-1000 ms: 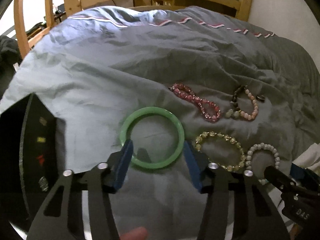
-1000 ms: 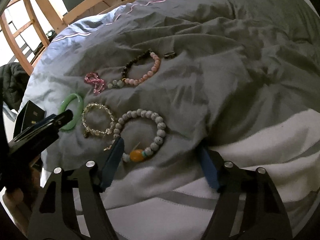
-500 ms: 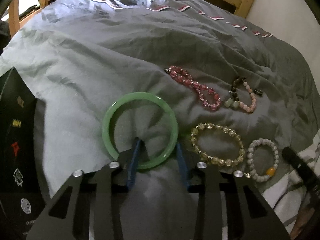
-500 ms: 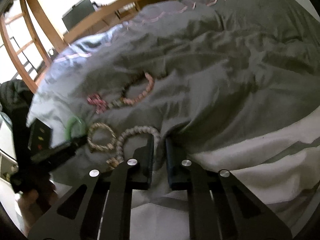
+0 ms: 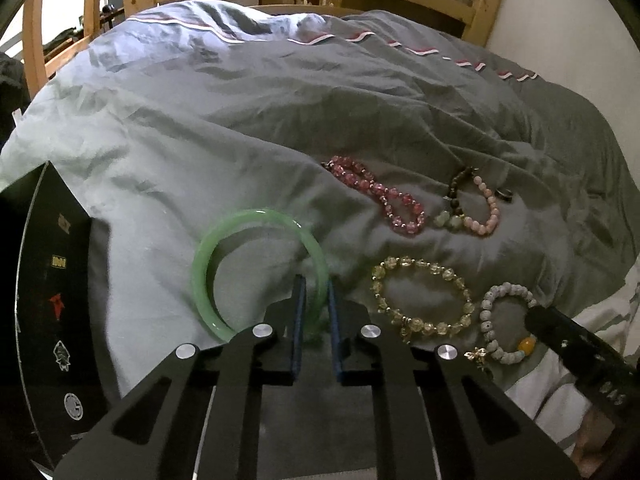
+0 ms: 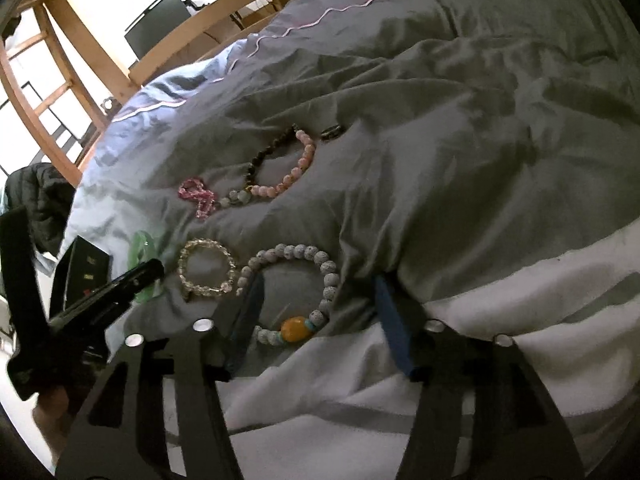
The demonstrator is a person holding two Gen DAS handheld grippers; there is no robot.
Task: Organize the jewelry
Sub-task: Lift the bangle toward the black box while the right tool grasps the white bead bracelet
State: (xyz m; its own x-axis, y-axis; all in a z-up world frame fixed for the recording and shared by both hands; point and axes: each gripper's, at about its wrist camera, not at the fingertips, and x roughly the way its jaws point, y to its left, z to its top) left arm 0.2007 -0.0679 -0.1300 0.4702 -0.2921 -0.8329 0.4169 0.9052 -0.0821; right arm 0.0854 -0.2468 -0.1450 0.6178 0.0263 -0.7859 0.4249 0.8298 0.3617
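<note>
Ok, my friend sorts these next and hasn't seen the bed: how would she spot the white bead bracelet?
On the grey duvet, find the bracelets near its front edge. The white bead bracelet lies rightmost, beside the clear yellowish bracelet. It alone has one large orange bead.

Left claw (image 5: 314, 312) angled down toward the bed, blue pads clamped on the rim of a green bangle (image 5: 256, 272). Right claw (image 6: 320, 312) also angled down, jaws opening, pads astride a white bead bracelet (image 6: 292, 292), not pressing.
</note>
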